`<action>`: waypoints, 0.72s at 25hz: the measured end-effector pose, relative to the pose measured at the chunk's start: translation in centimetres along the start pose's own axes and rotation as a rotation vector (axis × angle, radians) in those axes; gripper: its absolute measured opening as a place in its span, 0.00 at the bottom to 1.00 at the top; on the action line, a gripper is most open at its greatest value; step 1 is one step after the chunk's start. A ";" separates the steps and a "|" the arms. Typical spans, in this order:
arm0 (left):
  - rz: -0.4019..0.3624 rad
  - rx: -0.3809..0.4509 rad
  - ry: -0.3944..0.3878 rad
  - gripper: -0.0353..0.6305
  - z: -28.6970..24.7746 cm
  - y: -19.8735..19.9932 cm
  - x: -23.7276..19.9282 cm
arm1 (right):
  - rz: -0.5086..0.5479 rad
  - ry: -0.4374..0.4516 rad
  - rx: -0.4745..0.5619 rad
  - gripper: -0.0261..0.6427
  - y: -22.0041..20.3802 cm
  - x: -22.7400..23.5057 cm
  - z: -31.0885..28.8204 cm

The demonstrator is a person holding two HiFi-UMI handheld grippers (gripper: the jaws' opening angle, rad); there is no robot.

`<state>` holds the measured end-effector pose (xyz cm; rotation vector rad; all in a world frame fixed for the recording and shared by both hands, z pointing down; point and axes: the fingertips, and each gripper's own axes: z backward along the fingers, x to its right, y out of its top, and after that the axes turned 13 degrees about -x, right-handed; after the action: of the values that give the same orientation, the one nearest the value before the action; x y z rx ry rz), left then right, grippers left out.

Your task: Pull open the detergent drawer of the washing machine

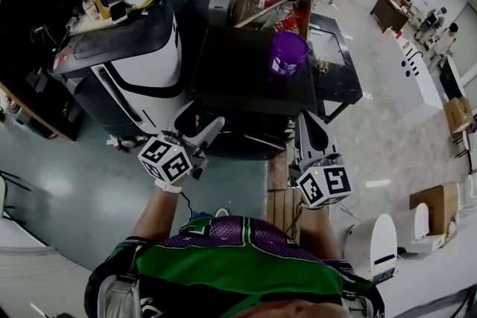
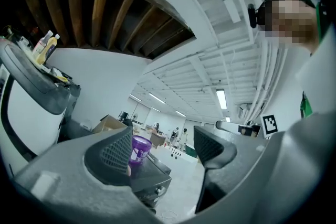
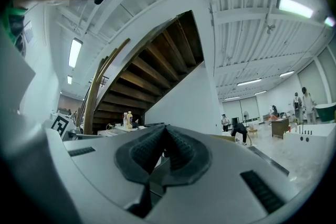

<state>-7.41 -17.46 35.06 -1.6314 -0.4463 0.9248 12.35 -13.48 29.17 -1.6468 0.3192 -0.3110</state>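
Open hall; washing machine ahead of spread, empty left claw; right claw pressed together; drawer state indiscernible.

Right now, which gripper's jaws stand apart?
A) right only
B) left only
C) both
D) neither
B: the left gripper view shows the left gripper with a wide, empty gap between its pads, while the right gripper view shows the right gripper with its pads closed together.
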 end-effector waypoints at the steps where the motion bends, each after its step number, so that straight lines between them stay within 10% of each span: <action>1: 0.007 -0.005 0.001 0.58 0.0 -0.4 -0.4 | 0.000 0.000 -0.003 0.04 -0.1 -0.2 -0.2; 18: 0.168 -0.098 0.023 0.58 -0.9 -8.1 -5.5 | -0.014 0.026 -0.058 0.04 -2.8 -1.2 -3.9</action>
<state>-8.59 -19.75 44.55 -1.7880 -0.3470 1.0210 9.79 -16.36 32.33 -1.7041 0.3397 -0.3366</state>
